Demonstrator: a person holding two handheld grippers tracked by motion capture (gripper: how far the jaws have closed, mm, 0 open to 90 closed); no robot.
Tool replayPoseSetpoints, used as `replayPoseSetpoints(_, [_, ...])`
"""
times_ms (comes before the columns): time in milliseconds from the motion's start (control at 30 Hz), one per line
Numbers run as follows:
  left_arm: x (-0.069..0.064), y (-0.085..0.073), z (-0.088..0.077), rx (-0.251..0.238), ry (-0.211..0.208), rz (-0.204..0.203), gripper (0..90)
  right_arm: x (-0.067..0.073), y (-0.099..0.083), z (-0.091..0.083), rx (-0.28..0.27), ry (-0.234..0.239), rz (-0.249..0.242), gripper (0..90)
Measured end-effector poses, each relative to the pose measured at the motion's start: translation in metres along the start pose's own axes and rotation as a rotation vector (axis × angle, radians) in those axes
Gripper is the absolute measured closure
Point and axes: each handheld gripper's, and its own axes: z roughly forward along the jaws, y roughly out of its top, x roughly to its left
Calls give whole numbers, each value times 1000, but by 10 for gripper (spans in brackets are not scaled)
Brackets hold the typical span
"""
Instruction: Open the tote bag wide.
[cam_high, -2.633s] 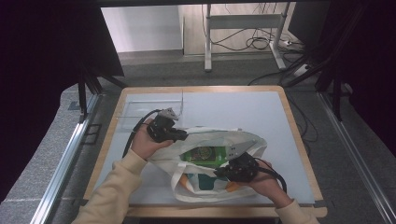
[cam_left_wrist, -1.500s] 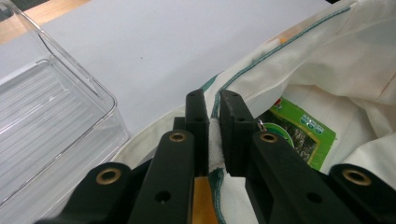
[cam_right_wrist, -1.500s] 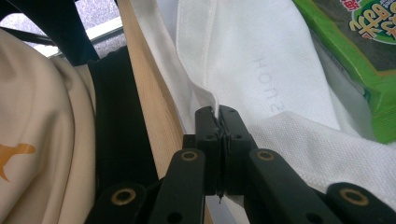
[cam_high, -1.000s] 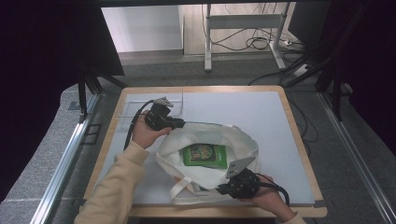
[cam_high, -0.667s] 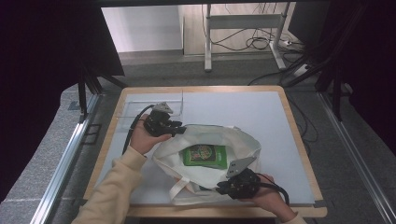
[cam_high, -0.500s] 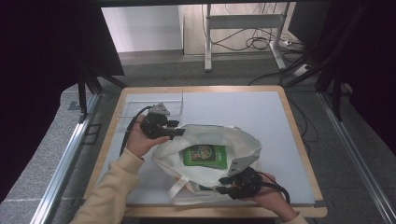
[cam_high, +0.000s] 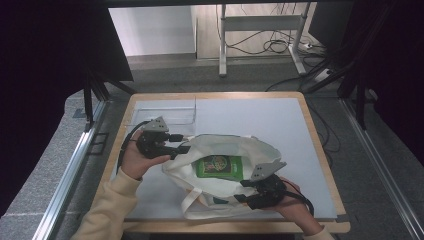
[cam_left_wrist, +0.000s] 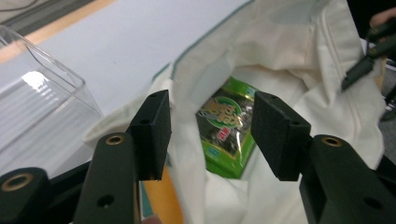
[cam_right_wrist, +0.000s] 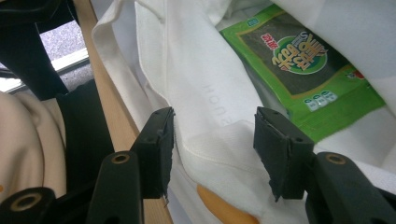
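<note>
Right gripper (cam_high: 250, 192): jaws just opened, standing apart astride the white tote bag's (cam_high: 220, 175) near rim, not pinching. Left gripper (cam_high: 182, 145): likewise opened, apart at the far rim. Cloth is soft, light, likely to slump; grip the hem. Green seaweed packet (cam_high: 218, 166) lies inside, between both.

the green packet (cam_high: 218, 167) lies inside the white tote bag (cam_high: 225, 150), and the bag's cloth covers its lower edge in the high view. in the left gripper view a fold hides the packet's (cam_left_wrist: 227, 126) left side, and its print is too blurred to read. in the right gripper view the packet's (cam_right_wrist: 303, 65) top corner is cut off by the picture's edge, its small print too fine to tell. the orange patch (cam_right_wrist: 219, 205) on the bag runs under the cloth there. the clear box (cam_left_wrist: 32, 107) is cut off at the left edge. the bench's (cam_high: 280, 120) near edge is partly covered by the person's sleeve (cam_high: 107, 210).
</note>
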Motion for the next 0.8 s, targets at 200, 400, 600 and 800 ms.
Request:
replayPoseSetpoints(200, [-13, -5, 1, 28, -14, 24, 480, -1, 0, -4, -12, -14, 10, 446])
replayPoseSetpoints(400, [-19, -8, 9, 77, -60, 30, 498, -1, 0, -6, -22, -26, 12, 435])
replayPoseSetpoints(600, [-22, -14, 14, 106, -94, 25, 495, -3, 1, -10, -38, -35, 19, 425])
replayPoseSetpoints(800, [-23, -21, 21, 132, -97, 23, 509, -5, 4, -15, -59, -65, 32, 425])
